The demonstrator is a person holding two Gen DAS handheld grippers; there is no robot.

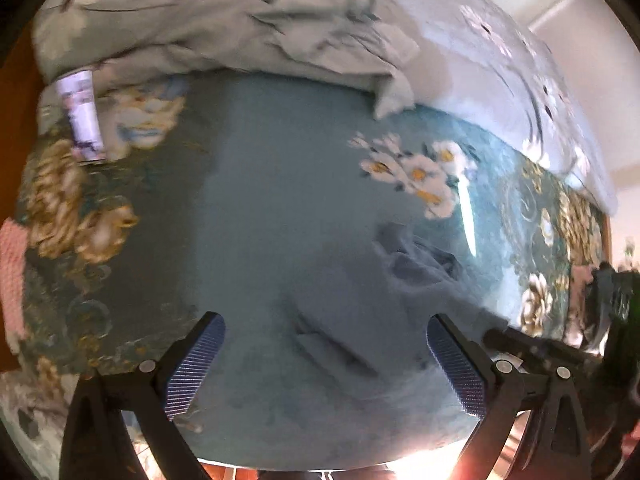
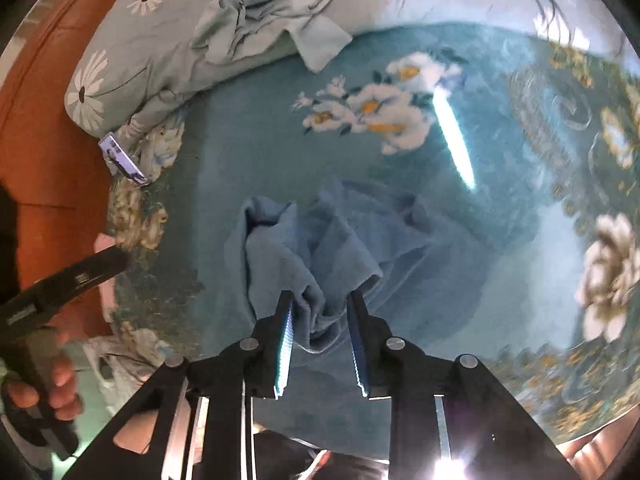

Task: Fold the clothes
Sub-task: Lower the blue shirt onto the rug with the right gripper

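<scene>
A blue fleece garment (image 2: 320, 256) lies bunched on a teal flowered blanket (image 2: 248, 128). My right gripper (image 2: 320, 304) has its jaws part closed around a fold of the garment's edge, with cloth between the pads. In the left wrist view the same garment (image 1: 320, 320) spreads flat below my left gripper (image 1: 324, 332), which is wide open and empty just above the cloth. The left gripper's body shows at the left edge of the right wrist view (image 2: 64, 280).
A crumpled pale green garment (image 2: 260, 20) lies on a daisy-print duvet (image 2: 120, 60) at the back. A small printed box (image 1: 80, 116) sits at the blanket's left edge. An orange wooden bed frame (image 2: 48, 100) runs along the left.
</scene>
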